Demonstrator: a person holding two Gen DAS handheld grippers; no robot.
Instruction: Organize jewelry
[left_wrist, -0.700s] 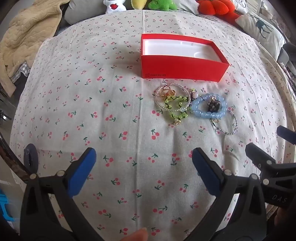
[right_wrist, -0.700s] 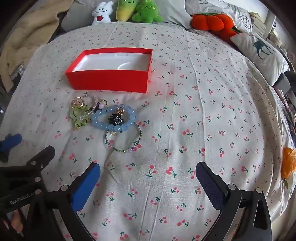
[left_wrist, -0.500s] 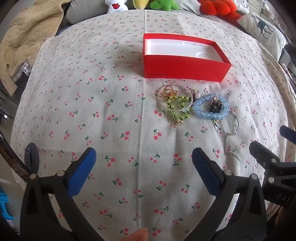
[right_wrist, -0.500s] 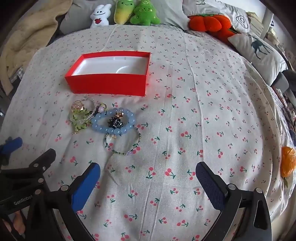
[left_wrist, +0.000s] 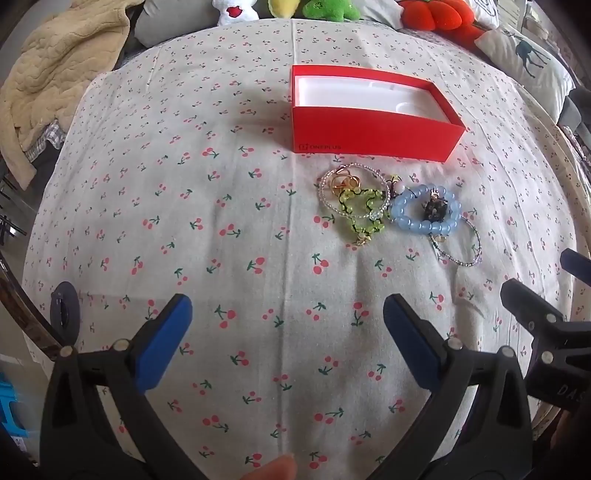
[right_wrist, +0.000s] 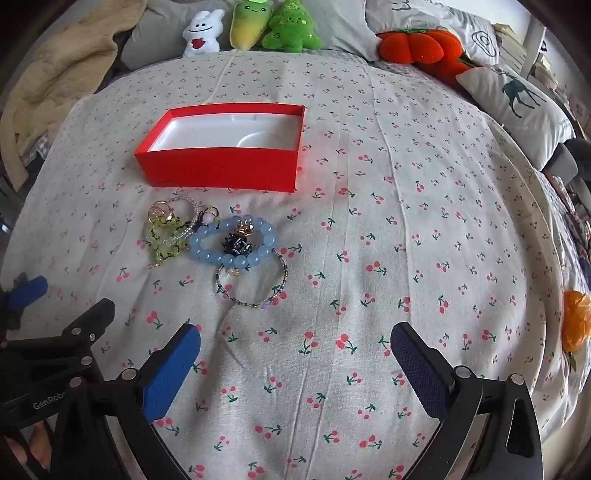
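- The left gripper (left_wrist: 286, 332) is hanging over bare sheet (left_wrist: 221, 229) with its blue pads spread wide and nothing between them.
- The right gripper (right_wrist: 295, 356) is likewise standing fully spread and empty above the sheet.
- The jewelry is lying in a cluster just in front of the red box (right_wrist: 225, 147), which is sitting open with a white lining.
- In the cluster, a blue bead bracelet (right_wrist: 232, 242) is ringing a dark charm (right_wrist: 236, 244); a green piece (right_wrist: 164, 240) and a clear bead loop (left_wrist: 352, 192) with gold rings (left_wrist: 341, 181) are overlapping beside it; a thin dark bracelet (right_wrist: 255, 284) is lying nearest the grippers, touching the blue one.
- Only the left view is showing the lettering on the box front (left_wrist: 319, 146), and a fingertip (left_wrist: 275, 470) at the bottom edge.
- Only the right view is showing the plush toys (right_wrist: 273, 26) whole, plus an orange object (right_wrist: 576, 319) at the bed's right edge.
- Each view is catching part of the other gripper at its side.
- The cherry-print sheet is covering a bed; a tan blanket (left_wrist: 55, 74), a deer pillow (right_wrist: 517, 99) and an orange plush (right_wrist: 417, 44) are lying around its edges.
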